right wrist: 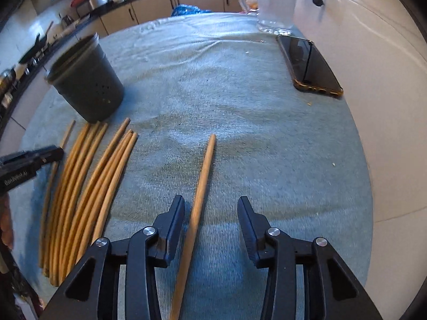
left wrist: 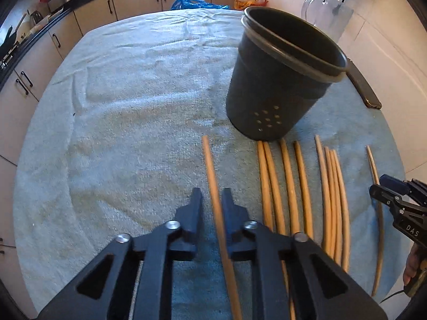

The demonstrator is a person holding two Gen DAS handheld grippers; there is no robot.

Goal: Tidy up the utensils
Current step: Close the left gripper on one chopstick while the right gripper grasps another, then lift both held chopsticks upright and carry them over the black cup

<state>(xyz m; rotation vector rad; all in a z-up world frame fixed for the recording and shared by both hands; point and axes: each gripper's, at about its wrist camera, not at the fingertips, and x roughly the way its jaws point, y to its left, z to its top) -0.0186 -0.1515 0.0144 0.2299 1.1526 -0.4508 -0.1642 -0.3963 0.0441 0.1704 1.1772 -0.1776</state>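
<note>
Left gripper: fingers are closing tight on the leftmost chopstick, its long axis running along them toward the holder. Right gripper: fingers are standing apart, straddling the rightmost chopstick on the worktop, untouched.

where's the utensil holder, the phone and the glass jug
utensil holder (left wrist: 277, 98), left wrist view, on its dark side wall
phone (right wrist: 309, 64), right wrist view, on its dark screen
glass jug (right wrist: 277, 2), right wrist view, on its clear body
</note>
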